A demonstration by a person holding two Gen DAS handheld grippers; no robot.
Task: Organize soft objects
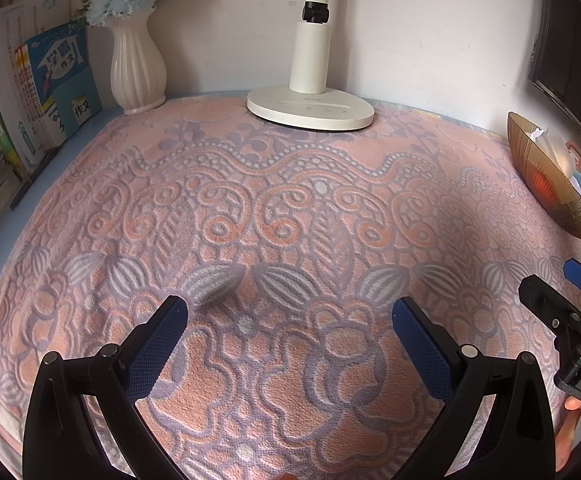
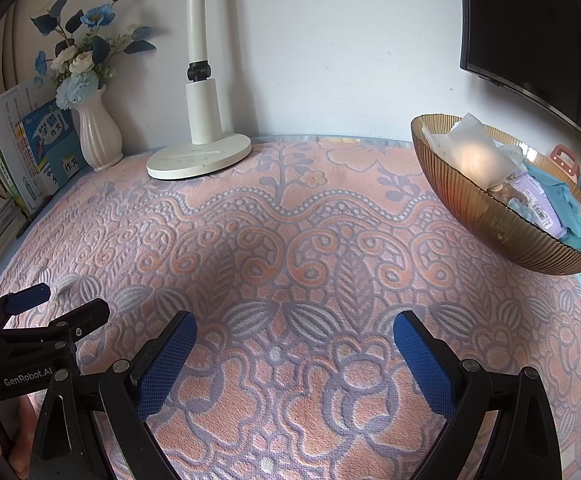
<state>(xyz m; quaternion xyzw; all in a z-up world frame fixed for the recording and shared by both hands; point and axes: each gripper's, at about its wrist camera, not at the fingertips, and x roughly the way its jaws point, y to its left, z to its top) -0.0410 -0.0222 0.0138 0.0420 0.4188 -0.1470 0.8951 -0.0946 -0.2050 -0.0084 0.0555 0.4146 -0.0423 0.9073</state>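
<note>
Soft objects [image 2: 530, 184], as far as they can be made out, all sit heaped in the amber ribbed bowl [image 2: 490, 216]: pale crumpled tissue or cloth, a lilac packet with a barcode, something teal. Going left to right from the left tool [image 1: 289, 310]: far off to its left stand books [image 1: 50, 92] and a white vase [image 1: 138, 68] of blue and cream flowers, ahead of it the white lamp base [image 1: 310, 110], and at its right edge the right tool comes into view with the bowl beyond that. The left tool's fingers are spread wide with nothing between them, hanging over the pink and lilac patterned cloth [image 1: 290, 208] that covers the desk. The right tool [image 2: 294, 326] is likewise spread and empty; the left one shows low on its left, the lamp ahead and to the left, the bowl ahead and well to the right. No loose soft item lies on the cloth between or ahead of either tool, so I judge the gathering done or nearly so; whether anything is left outside these views I cannot tell.
</note>
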